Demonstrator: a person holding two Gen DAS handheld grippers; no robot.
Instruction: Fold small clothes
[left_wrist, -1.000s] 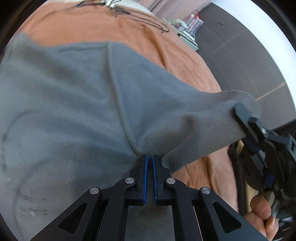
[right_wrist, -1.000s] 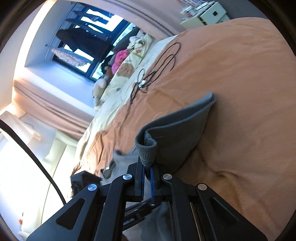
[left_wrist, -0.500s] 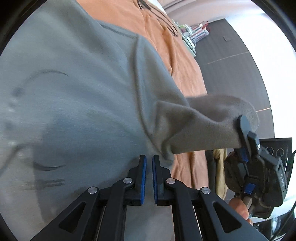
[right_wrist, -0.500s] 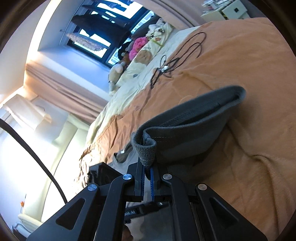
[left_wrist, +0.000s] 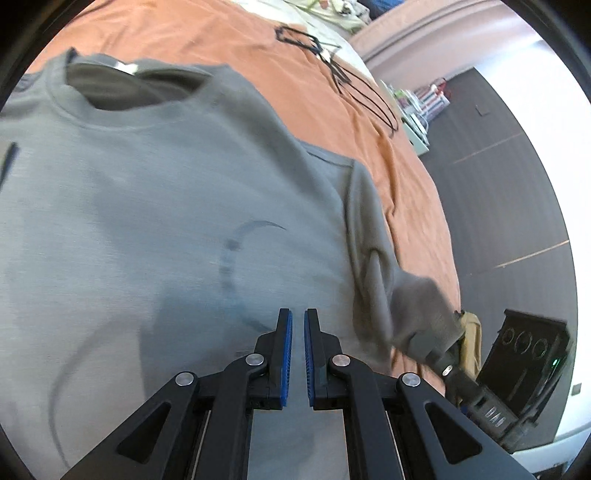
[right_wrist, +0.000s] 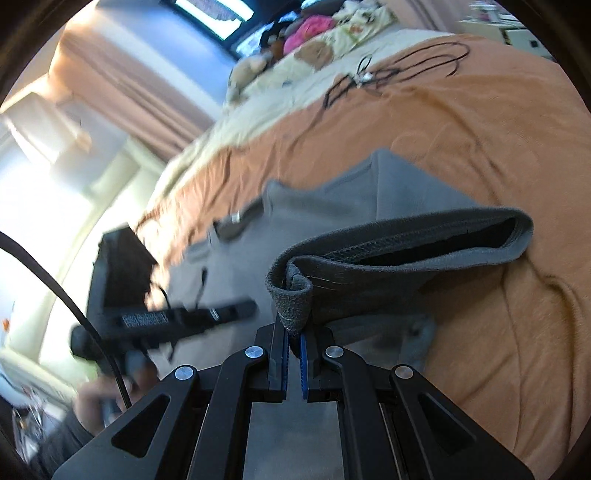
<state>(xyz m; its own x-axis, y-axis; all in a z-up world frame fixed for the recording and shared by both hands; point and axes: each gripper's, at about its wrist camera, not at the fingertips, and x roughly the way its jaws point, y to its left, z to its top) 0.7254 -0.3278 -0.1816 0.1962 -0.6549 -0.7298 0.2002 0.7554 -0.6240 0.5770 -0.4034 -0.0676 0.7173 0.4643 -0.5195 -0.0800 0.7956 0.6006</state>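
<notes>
A grey T-shirt (left_wrist: 147, 221) lies front up on the orange bedspread (left_wrist: 221, 37), its collar at the upper left. My left gripper (left_wrist: 298, 321) hovers over the shirt's chest print, shut, with nothing between its blue pads. To its right, my right gripper (left_wrist: 439, 354) is shut on the end of the shirt's sleeve (left_wrist: 417, 306), which is lifted off the bed. The right wrist view shows that sleeve's hem (right_wrist: 406, 251) bunched in the right gripper (right_wrist: 291, 332), with the shirt body (right_wrist: 314, 206) behind. The left gripper (right_wrist: 247, 308) shows there as a blurred black bar on the left.
Black cables (left_wrist: 351, 81) lie on the bedspread beyond the shirt. Pillows and soft toys (right_wrist: 314, 29) sit at the head of the bed. Dark floor (left_wrist: 498, 166) runs along the bed's right edge, and a black box (left_wrist: 528, 354) stands there. Curtains and a bright window fill the left.
The left gripper has drawn back from the sleeve's base and swung over the shirt's chest, bringing the collar into view. The right gripper has rolled and carried the held sleeve toward the shirt body.
</notes>
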